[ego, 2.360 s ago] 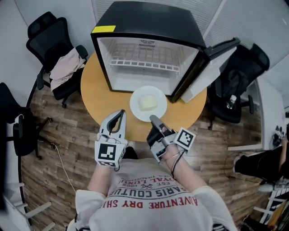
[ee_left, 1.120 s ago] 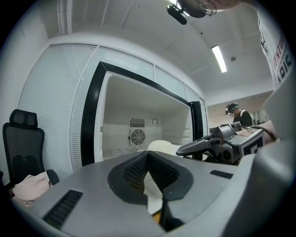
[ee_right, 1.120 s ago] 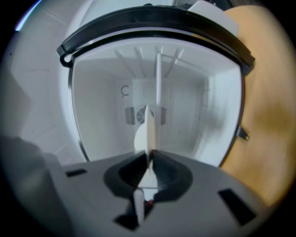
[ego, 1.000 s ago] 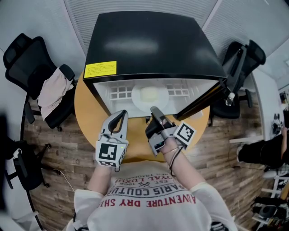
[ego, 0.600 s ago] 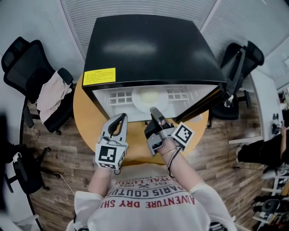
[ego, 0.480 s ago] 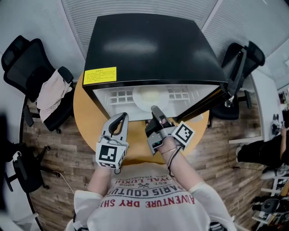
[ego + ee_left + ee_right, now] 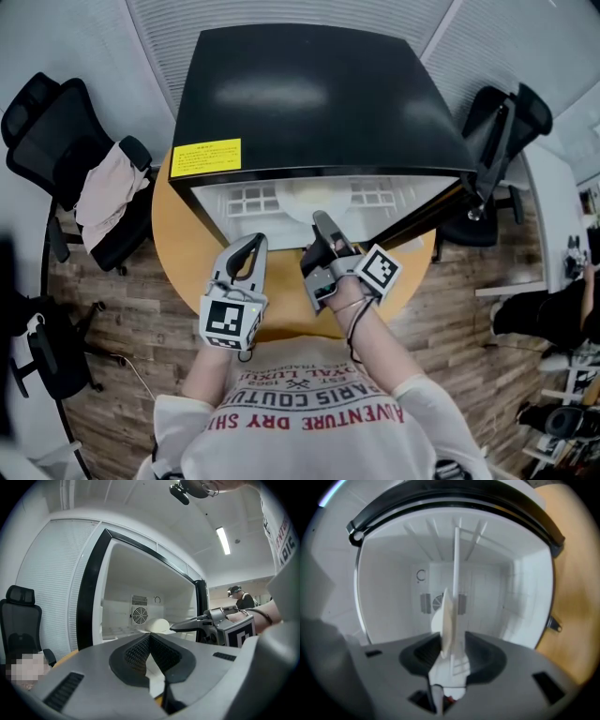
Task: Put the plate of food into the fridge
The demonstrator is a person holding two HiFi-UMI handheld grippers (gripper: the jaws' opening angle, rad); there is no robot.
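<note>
Glossy, boxy black fridge (image 7: pixel 319 94); round white plate (image 7: pixel 446 617) inside.

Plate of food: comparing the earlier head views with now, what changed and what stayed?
The plate went from the table into the fridge, carried by the right gripper, whose jaws are now opening around its rim. The left gripper stayed shut, empty, outside the fridge.

Glossy fridge (image 7: pixel 309 94), matt wooden table (image 7: pixel 183 258)
</note>
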